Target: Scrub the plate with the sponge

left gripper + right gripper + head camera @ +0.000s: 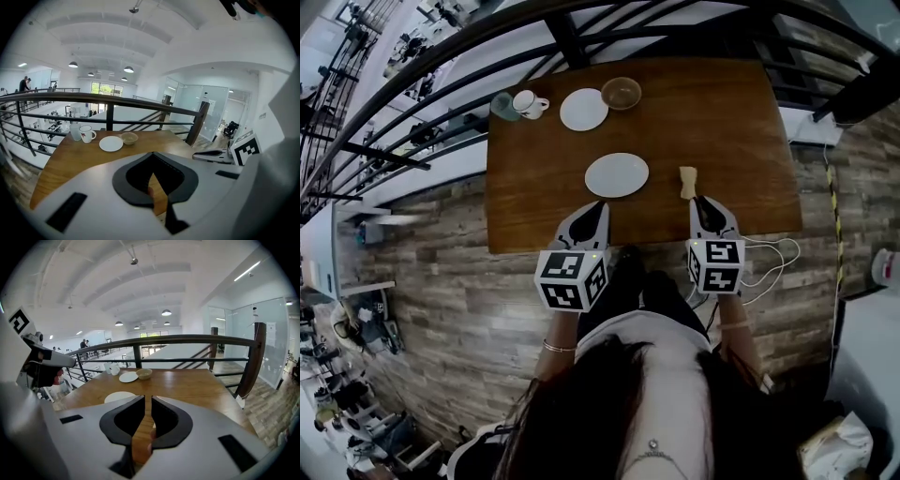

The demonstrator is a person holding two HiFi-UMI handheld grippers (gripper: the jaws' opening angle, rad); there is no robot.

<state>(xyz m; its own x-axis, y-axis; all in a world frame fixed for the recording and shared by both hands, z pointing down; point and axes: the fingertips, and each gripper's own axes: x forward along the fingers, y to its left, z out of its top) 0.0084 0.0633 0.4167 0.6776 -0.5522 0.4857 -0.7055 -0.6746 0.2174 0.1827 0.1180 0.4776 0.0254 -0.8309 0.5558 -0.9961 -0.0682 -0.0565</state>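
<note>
A white plate [616, 174] lies on the wooden table [731, 122], near its front edge. A tan sponge [688, 182] lies to the plate's right, apart from it. My left gripper [600, 206] hovers over the table's front edge just short of the plate, its jaws shut and empty [152, 153]. My right gripper [701, 201] points at the sponge from just in front of it, not touching it. Its jaws [145, 397] stand almost together with only a thin slit and nothing between them. The right gripper view shows the plate [119, 396] to the left of the jaws.
At the table's far left stand a second white plate [583, 109], a bowl [622, 93], a mug [527, 103] and a glass [503, 105]. A dark metal railing [187, 339] runs along the far edge. A white cable [773, 258] lies on the floor to the right.
</note>
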